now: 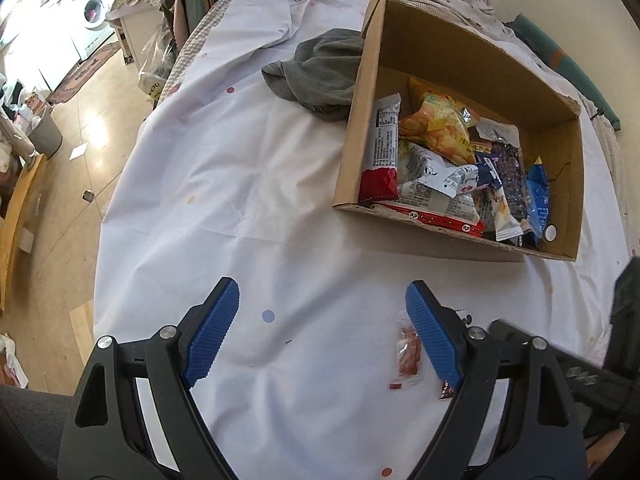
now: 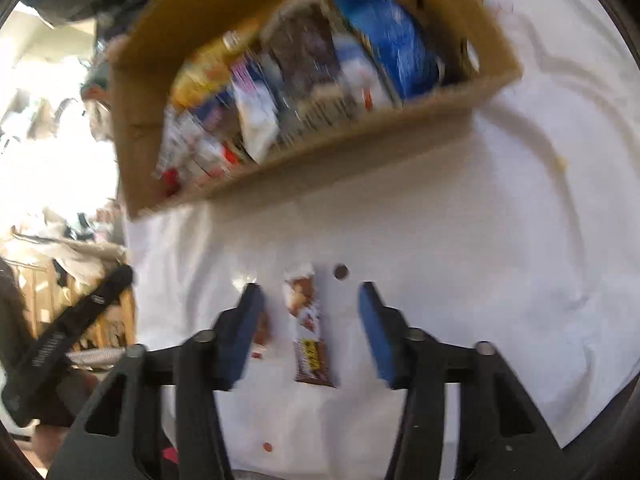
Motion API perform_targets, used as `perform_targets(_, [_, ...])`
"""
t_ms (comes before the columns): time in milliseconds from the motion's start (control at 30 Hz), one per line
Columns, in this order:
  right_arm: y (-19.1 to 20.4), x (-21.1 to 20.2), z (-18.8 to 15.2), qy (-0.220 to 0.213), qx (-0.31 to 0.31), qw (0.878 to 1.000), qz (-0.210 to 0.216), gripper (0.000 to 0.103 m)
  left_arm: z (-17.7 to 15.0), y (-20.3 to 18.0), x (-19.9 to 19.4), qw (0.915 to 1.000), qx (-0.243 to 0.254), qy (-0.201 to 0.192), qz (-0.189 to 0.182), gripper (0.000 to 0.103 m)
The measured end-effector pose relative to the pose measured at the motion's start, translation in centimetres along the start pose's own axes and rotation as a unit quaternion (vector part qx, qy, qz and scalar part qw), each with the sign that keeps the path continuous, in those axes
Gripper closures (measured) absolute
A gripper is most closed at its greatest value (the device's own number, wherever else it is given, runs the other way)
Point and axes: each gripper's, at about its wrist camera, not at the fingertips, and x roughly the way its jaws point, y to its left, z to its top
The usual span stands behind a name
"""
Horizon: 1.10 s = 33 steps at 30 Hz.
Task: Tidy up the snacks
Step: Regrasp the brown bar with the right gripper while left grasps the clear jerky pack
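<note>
A cardboard box (image 1: 560,184) sits on a white sheet, filled with several snack packets (image 1: 436,160); it also shows blurred in the right wrist view (image 2: 132,128). My left gripper (image 1: 322,312) is open and empty above the sheet. A small clear packet with red pieces (image 1: 408,354) lies beside its right finger. My right gripper (image 2: 310,308) is open, with a brown and white snack bar (image 2: 308,328) lying on the sheet between its fingers. The small red packet (image 2: 262,332) is partly hidden behind its left finger.
A grey cloth (image 1: 320,72) lies left of the box. The white dotted sheet (image 1: 224,184) covers the bed, whose edge drops to a wooden floor (image 1: 72,184) at left. The other gripper's black body (image 1: 592,372) is at lower right.
</note>
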Motion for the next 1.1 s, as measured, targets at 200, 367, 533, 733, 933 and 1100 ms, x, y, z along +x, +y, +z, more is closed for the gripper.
perform_targets(200, [2.6,4.1,-0.4,0.049,-0.065,0.996,-0.044,0.072,-0.6,-1.3,0.9,0.9996,0.026,0.014,-0.002,0.02])
perform_targets(367, [3.3,3.9,-0.8,0.032,-0.087,0.992,-0.085,0.084,-2.0,-3.3,2.8,0.9976,0.051,0.045,-0.007,0.02])
perform_targets(533, [0.4,1.5,0.3,0.007,-0.047,0.996,-0.074,0.084,-3.7,-6.3,5.2,0.9924,0.086,0.086,-0.021,0.02])
perform_targets(733, [-1.4,-1.4,1.4,-0.026,-0.013,0.998,-0.053,0.084,-5.1,-8.8,6.9,0.9864,0.121,0.106,-0.035,0.062])
perform_targets(933, [-0.9,-2.2,1.6,-0.036,-0.01,0.998,-0.045,0.084,-4.9,-7.8,6.4,0.9881,0.107,0.109,-0.017,0.09])
perform_targets(1100, [0.4,-2.3,1.4,-0.036,-0.032,0.998,-0.043,0.084,-4.5,-5.6,5.2,0.9924,0.079,0.094,0.0,0.089])
